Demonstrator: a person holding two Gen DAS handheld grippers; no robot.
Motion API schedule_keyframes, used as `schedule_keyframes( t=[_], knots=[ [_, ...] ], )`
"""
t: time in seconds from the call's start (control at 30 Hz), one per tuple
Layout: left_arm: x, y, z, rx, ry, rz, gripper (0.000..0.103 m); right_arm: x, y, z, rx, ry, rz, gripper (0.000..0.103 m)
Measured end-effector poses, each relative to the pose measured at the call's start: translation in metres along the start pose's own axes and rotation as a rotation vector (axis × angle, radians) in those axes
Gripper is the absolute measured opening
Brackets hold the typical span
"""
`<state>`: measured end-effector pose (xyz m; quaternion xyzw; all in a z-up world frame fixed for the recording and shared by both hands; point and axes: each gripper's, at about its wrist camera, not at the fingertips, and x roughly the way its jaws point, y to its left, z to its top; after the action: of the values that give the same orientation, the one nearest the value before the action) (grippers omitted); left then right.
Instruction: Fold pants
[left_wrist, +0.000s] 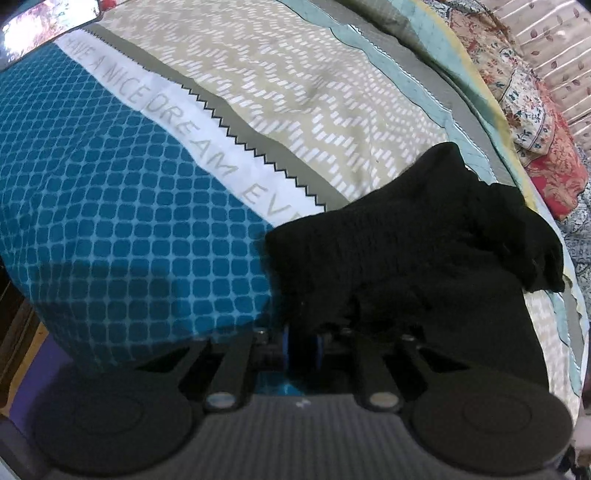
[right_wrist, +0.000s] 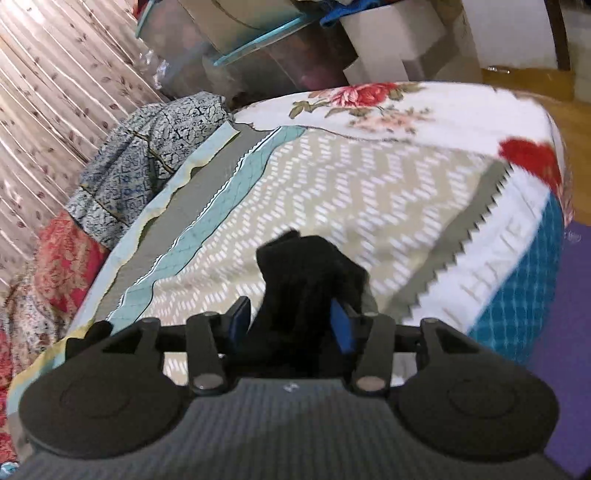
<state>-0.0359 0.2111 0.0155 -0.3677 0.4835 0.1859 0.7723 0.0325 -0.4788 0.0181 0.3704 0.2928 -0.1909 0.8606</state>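
With the left gripper (left_wrist: 301, 338) jaws pinching the black pants (left_wrist: 406, 251) on the bed (left_wrist: 129, 206) and the right gripper (right_wrist: 290, 321) jaws spread around them, lay edges level before releasing.

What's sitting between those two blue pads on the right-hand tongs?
A bunched fold of the black pants, seen in the right wrist view. The right tongs stand apart around it; the blue pads flank the cloth above the patterned bedspread.
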Motion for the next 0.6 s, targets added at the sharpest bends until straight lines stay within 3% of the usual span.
schedule_keyframes(
  t=[0.13,0.27,0.6],
  knots=[
    [0.007,-0.009,0.004,0.014,0.011,0.035,0.018,-0.013,-0.035,-0.010,0.090,0.003,0.016,0.058],
    [0.010,-0.015,0.004,0.019,0.009,0.023,0.034,-0.027,-0.051,-0.018,0.135,-0.002,0.019,0.058],
    [0.007,-0.016,0.003,0.011,0.006,0.012,0.041,-0.036,-0.045,-0.020,0.139,-0.038,0.043,0.058]
  ],
)
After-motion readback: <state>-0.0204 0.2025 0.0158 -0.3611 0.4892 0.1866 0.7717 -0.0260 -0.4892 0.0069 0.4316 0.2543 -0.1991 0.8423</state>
